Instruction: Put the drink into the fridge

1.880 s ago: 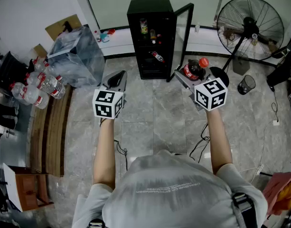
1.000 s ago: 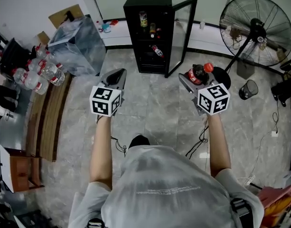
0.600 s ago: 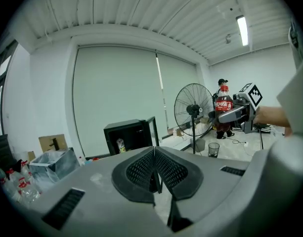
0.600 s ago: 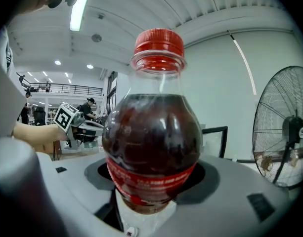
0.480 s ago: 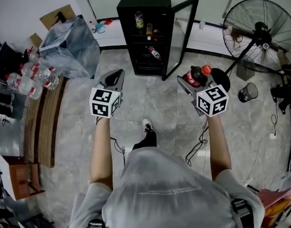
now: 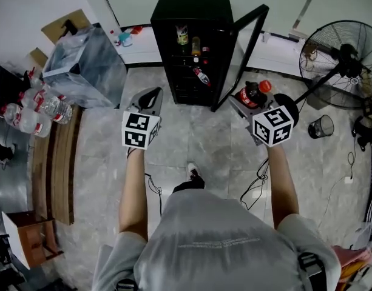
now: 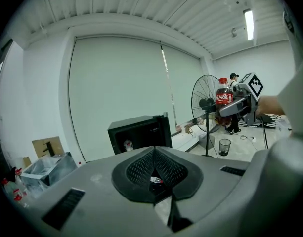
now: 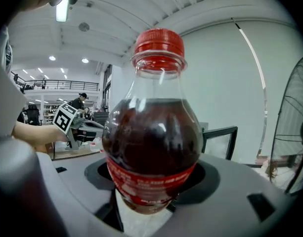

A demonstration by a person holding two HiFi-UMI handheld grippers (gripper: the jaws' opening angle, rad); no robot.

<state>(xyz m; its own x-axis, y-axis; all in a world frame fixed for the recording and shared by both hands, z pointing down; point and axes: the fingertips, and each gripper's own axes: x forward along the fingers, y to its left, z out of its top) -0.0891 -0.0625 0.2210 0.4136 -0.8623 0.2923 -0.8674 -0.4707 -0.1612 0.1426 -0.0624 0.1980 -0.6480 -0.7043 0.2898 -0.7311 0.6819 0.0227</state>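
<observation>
Since the right gripper (image 6: 245, 98) is already clamped on the cola bottle (image 6: 251, 93), jaws squeezing the label band and red cap pointing up, the grip itself looks sorted. The bottle is in the air out in front of the black mini fridge (image 6: 192, 14), just beside the free edge of the glass door (image 6: 245, 50), so not inside yet.

What I'd watch for on the way in:
- The door hangs open on the right side, and the bottle sits almost in line with its edge. I'd swing a bit left first, then go straight in, so nothing clips the frame.
- The shelves aren't bare. There's a can (image 6: 182, 34) up top and a small bottle lying down (image 6: 201, 76) lower in. Pick a gap beside them instead of shoving them back.
- Shelf spacing looks tight for a bottle standing up, can't really tell from here. If it won't clear, tilt it and lay it down like the other one.
- Only let go once it's resting on the shelf.

The left gripper (image 6: 150, 96) is closed up with nothing in it, hanging out to the left. It could steady the door if needed.
</observation>
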